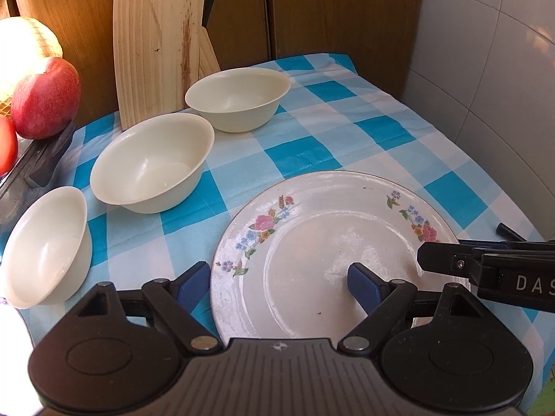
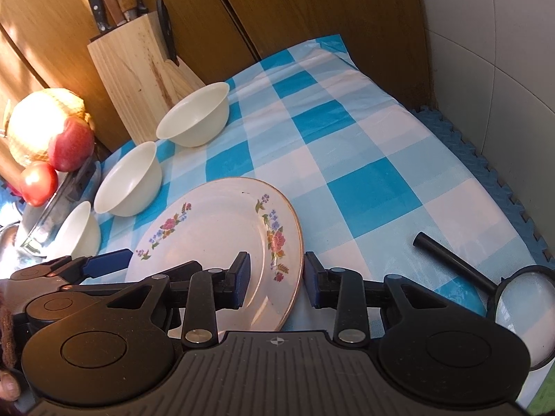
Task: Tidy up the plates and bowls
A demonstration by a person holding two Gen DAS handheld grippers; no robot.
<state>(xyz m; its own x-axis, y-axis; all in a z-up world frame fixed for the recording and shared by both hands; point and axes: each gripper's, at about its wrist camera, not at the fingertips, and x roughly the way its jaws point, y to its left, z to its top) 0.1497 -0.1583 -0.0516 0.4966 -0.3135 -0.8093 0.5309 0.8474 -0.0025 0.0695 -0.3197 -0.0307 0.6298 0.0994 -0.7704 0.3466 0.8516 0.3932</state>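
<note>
A round white ceramic plate with painted flower sprays [image 1: 333,242] is seen lying on the desk, which is covered by a blue-and-white checked cloth [image 1: 347,131]. The left hand-held gripper [image 1: 277,282] is held spread wide, one blue-padded finger beside the plate's left rim and the other above its middle, so the near-left edge sits between the jaws without being pinched. The right hand-held gripper [image 2: 277,279] is likewise spread, its jaws straddling the plate's right rim, one pad over the plate and the other just outside it; contact cannot be told. Three cream-white plastic bowls are lined up along the left of the cloth: the nearest bowl [image 1: 45,246], the middle bowl [image 1: 152,163] and the farthest bowl [image 1: 239,98], each apart from the plate. A pale wooden knife block [image 2: 138,69] stands behind the farthest bowl, and a black-handled magnifying glass [image 2: 520,305] lies at the right.
</note>
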